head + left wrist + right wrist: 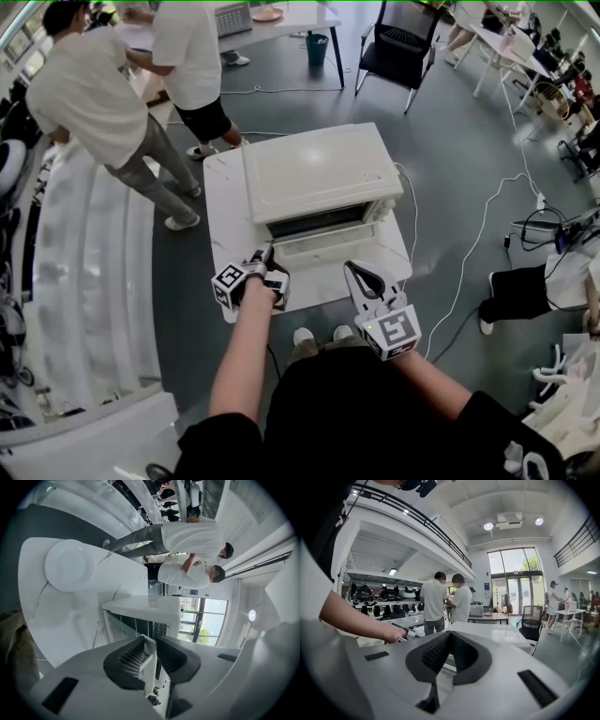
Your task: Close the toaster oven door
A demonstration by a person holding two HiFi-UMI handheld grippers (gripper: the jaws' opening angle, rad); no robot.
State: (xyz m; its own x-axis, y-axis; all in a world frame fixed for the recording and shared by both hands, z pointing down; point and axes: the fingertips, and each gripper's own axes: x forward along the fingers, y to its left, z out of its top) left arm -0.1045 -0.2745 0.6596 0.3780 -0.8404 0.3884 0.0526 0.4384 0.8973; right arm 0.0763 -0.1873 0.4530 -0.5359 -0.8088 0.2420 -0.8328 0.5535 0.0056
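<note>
A white toaster oven (314,169) stands on a small white table (225,187). Its door (328,248) hangs open toward me, below the dark oven mouth. My left gripper (265,260) is at the door's left corner. In the left gripper view the door's white edge (151,660) sits between the ribbed pads, with the left gripper (151,653) shut on it and the oven (145,605) beyond. My right gripper (356,274) hovers at the door's right front corner, jaws together and holding nothing. In the right gripper view the right gripper (449,637) points over the oven top (497,632).
Two people (112,94) stand at back left beside a long white counter. A black chair (398,47) is behind the oven, and cables (478,234) run over the floor at right. A round white disc (68,564) lies on the table left of the oven.
</note>
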